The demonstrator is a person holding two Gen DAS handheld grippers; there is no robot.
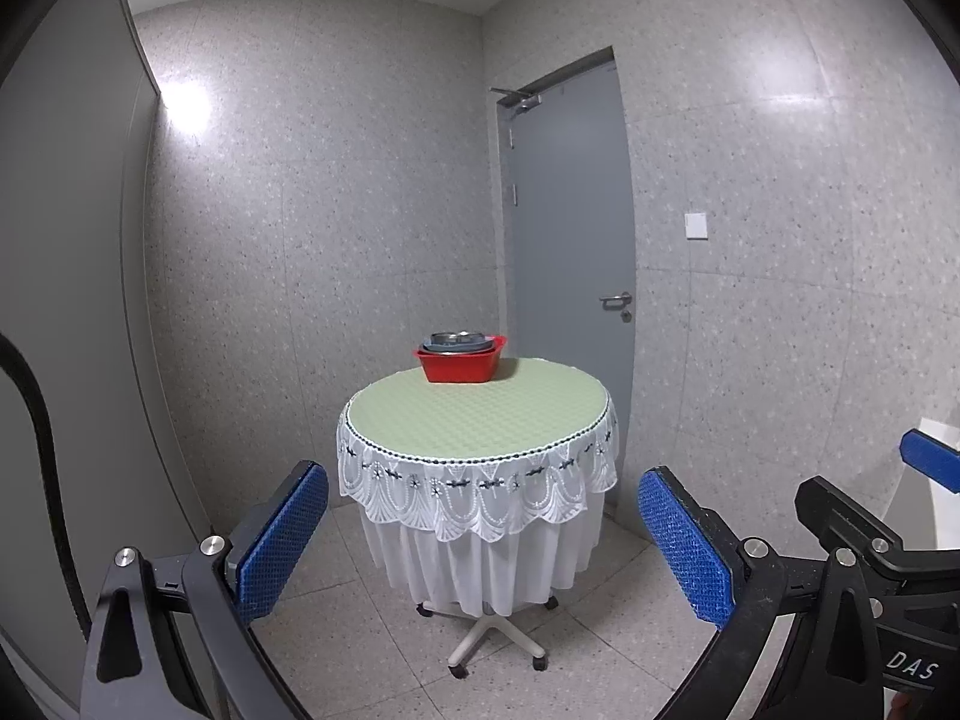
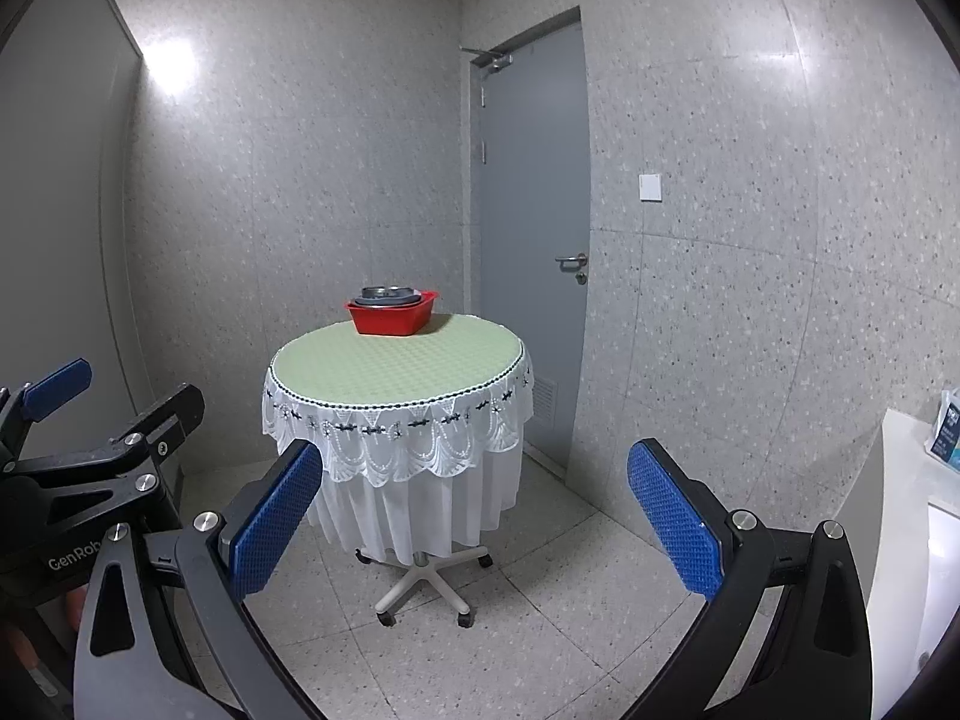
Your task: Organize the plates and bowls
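Both my left gripper [image 1: 483, 540] and right gripper [image 2: 474, 516] gape, holding nothing; far off, red basin [image 1: 461, 363] holds stacked metal dishes [image 1: 457, 341] on the round tabletop [image 1: 480, 414] near a grey door [image 1: 570, 210].

Small bare room, likely a test space: speckled grey walls [image 1: 360, 180], grey door [image 1: 570, 210], one cloth-covered round table [image 1: 480, 414] on castors.

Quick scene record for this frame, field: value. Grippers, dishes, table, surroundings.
left gripper: open, empty, short of the table
right gripper: open, empty, short of the table
red basin: on far side of round table
dishes: metal, stacked inside basin, count unclear
table cover: green top, white lace skirt
table base: wheeled
door: grey, closed, behind table
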